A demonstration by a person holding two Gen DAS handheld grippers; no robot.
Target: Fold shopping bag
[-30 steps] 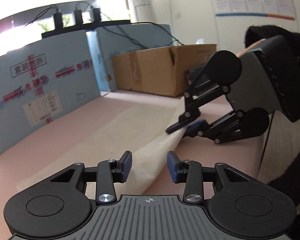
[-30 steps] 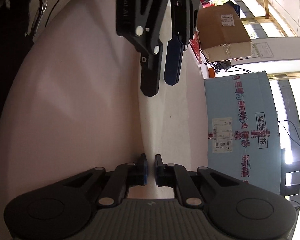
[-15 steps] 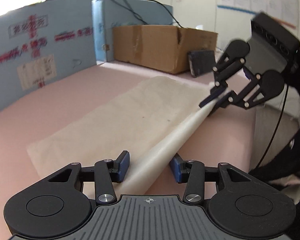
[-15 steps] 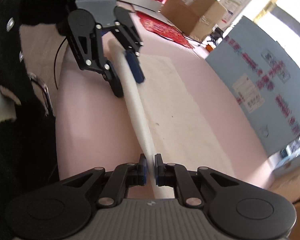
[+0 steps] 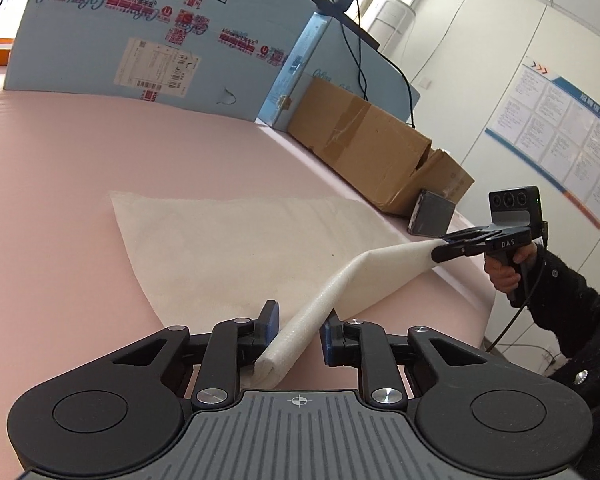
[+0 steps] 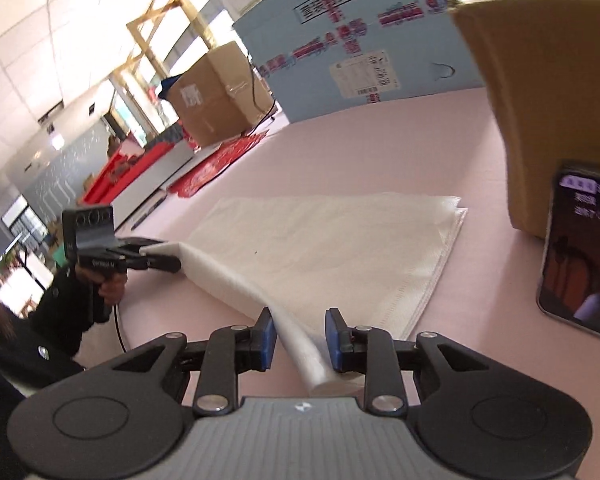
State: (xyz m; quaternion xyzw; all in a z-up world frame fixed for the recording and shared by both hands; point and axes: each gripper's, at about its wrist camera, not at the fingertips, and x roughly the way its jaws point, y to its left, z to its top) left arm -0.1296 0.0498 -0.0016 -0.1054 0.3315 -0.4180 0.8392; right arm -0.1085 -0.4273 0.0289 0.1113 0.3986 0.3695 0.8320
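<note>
The white shopping bag (image 5: 236, 240) lies flat on the pink table (image 5: 60, 152) with its near edge lifted between left gripper (image 5: 298, 330) and right gripper (image 6: 300, 334) — both jaws apart around it — soft, light, limp fabric, best pinched at the edge's two corners.

We see a pink table (image 5: 60, 168) carrying the white bag (image 5: 236, 240), a brown box (image 5: 364, 152), a blue carton (image 5: 140, 28) and a phone (image 6: 580, 248).

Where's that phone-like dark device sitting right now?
In the right wrist view the dark device is at the far right, propped against the brown cardboard box, just right of the white shopping bag on the pink table.
</note>
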